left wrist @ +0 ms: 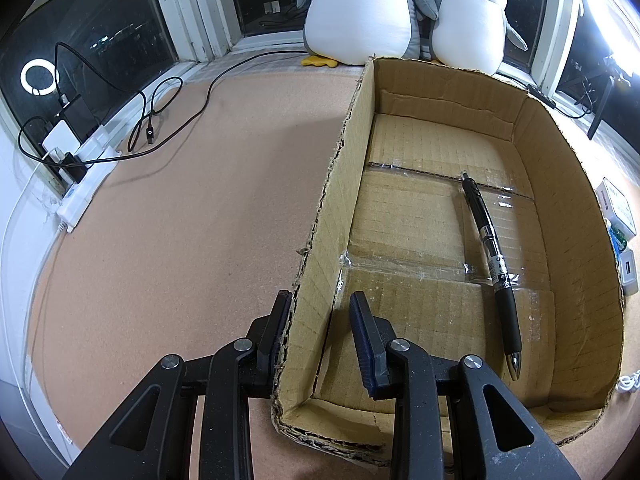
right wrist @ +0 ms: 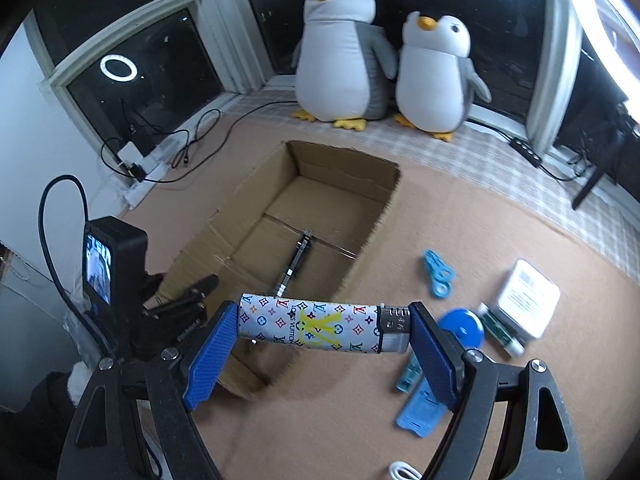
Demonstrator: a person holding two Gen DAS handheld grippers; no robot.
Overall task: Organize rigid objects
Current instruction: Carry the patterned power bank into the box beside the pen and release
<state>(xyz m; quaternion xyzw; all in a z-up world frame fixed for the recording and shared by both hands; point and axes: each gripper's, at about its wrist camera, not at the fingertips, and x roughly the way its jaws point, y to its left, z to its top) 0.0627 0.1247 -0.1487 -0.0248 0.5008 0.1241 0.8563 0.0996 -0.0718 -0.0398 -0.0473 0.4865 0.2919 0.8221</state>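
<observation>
An open cardboard box [left wrist: 580, 184] [right wrist: 224, 232] lies on the cork-coloured table. A black pen [left wrist: 490, 256] [right wrist: 294, 266] lies on its floor. My left gripper [left wrist: 320, 304] straddles the box's near-left wall, one finger outside and one inside, gripping the wall. My right gripper [right wrist: 320, 320] is shut end to end on a white lighter with a colourful monogram pattern [right wrist: 312, 322], held crosswise in the air above the box's near right corner.
Right of the box lie blue scissors [right wrist: 438, 274], a blue tape measure [right wrist: 464, 326], a white box [right wrist: 528, 298], a tube [right wrist: 502, 330] and blue plastic pieces [right wrist: 420, 412]. Two plush penguins [right wrist: 344, 52] sit on the sill. A power strip and cables [left wrist: 88, 152] lie at left.
</observation>
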